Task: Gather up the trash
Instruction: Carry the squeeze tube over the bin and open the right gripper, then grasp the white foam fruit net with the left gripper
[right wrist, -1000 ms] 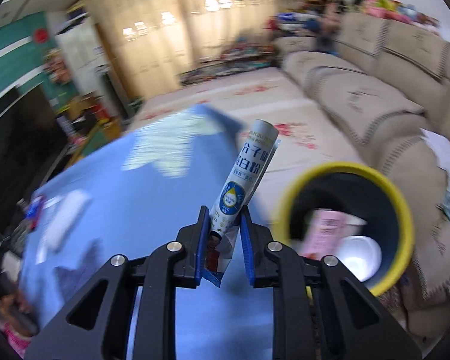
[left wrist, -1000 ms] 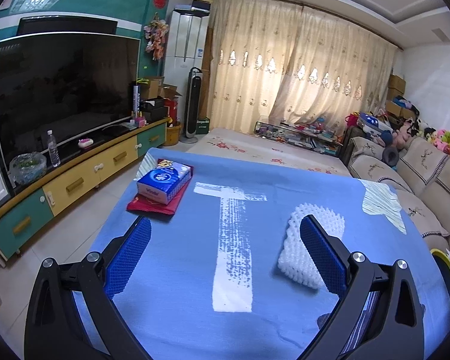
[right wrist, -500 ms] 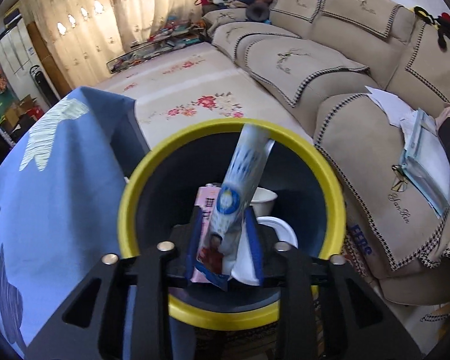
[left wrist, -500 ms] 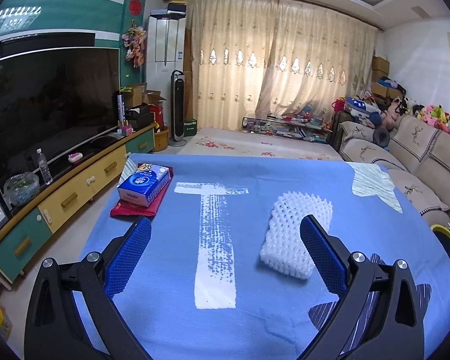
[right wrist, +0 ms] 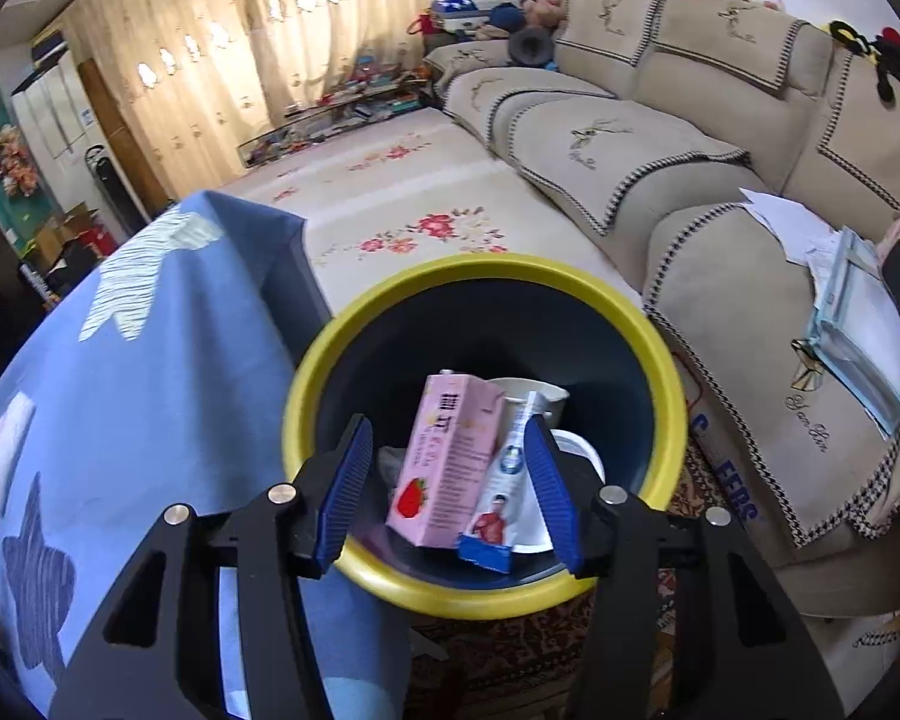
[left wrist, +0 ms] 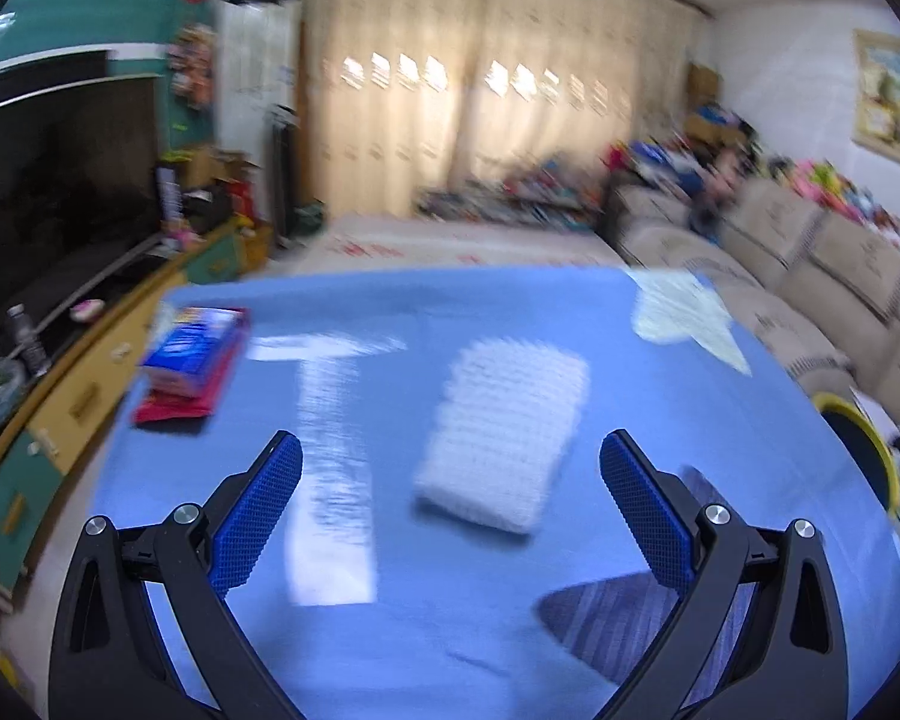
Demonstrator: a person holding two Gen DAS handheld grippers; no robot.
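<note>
My right gripper (right wrist: 447, 429) hangs over the mouth of the yellow-rimmed dark bin (right wrist: 480, 267), its jaws opening. The white and blue tube (right wrist: 507, 480) has left the grip and stands tilted inside the bin, close by the right pad and clear of the left one. Beside it in the bin are a pink carton (right wrist: 450, 456) and a white cup (right wrist: 534, 390). My left gripper (left wrist: 450, 441) is open above the blue tablecloth (left wrist: 450, 630). A white foam net (left wrist: 504, 432) lies on the cloth just ahead, between its fingers in the blurred view.
A blue tissue box (left wrist: 195, 339) on a red pad sits at the table's far left. The bin's rim (left wrist: 858, 426) shows off the table's right edge. A beige sofa (right wrist: 720, 192) with papers runs along the right, a TV cabinet (left wrist: 78, 396) along the left.
The right gripper carried the tube from the table to over the bin, sank, and opened; the tube dropped in. The left gripper swung so the foam net now lies centred between its fingers.
</note>
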